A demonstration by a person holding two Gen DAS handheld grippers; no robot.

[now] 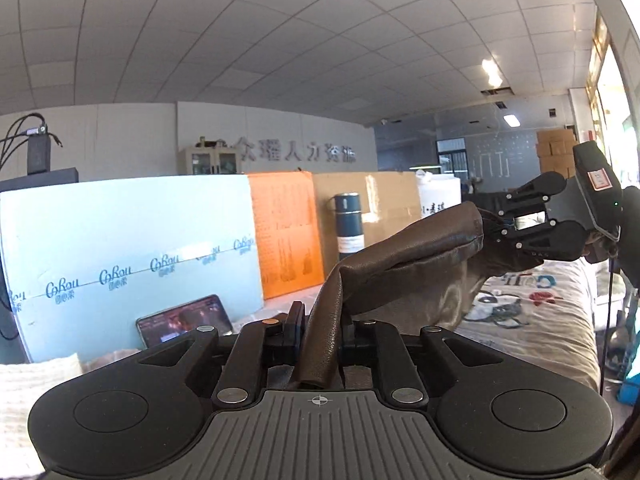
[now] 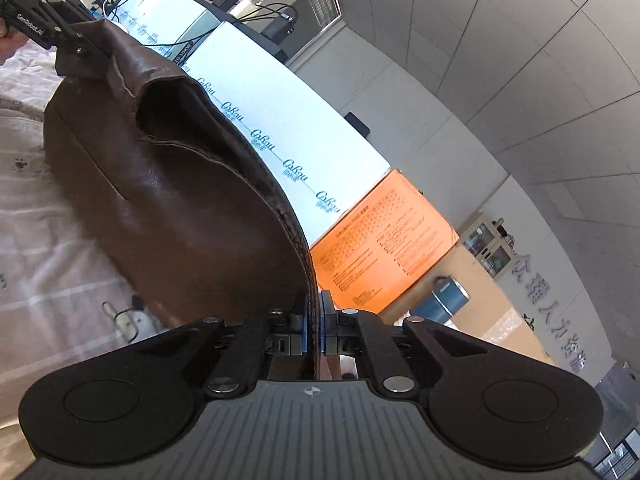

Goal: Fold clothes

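Closest to my left wrist lens, bottom centre, the left gripper [image 1: 320, 332] has its jaws pinched tight on a strip of the brown leather garment [image 1: 404, 264]; no gap visible between the pads beyond the leather itself. From there the garment runs up and right across mid-frame to my right gripper [image 1: 494, 222] at the right edge, which is clamped on the other end. In the right wrist view the same thing: the blue pads [image 2: 304, 328] at bottom centre are closed on the garment's stitched edge, and the leather balloons up toward the upper left of the frame, where the left gripper is biting the far corner. So the garment hangs stretched between both grippers, lifted above the printed bedsheet [image 1: 532, 320], which fills the right of the left view and the left side of the right view. Behind it, centre frame, a pale blue panel [image 1: 132, 248], an orange board [image 1: 286, 236], a cardboard box [image 1: 384, 204] and a dark flask [image 1: 348, 220]. A phone [image 1: 184, 324] leans lower left with its screen lit. Can't tell whether the garment's lowest fold touches the sheet.
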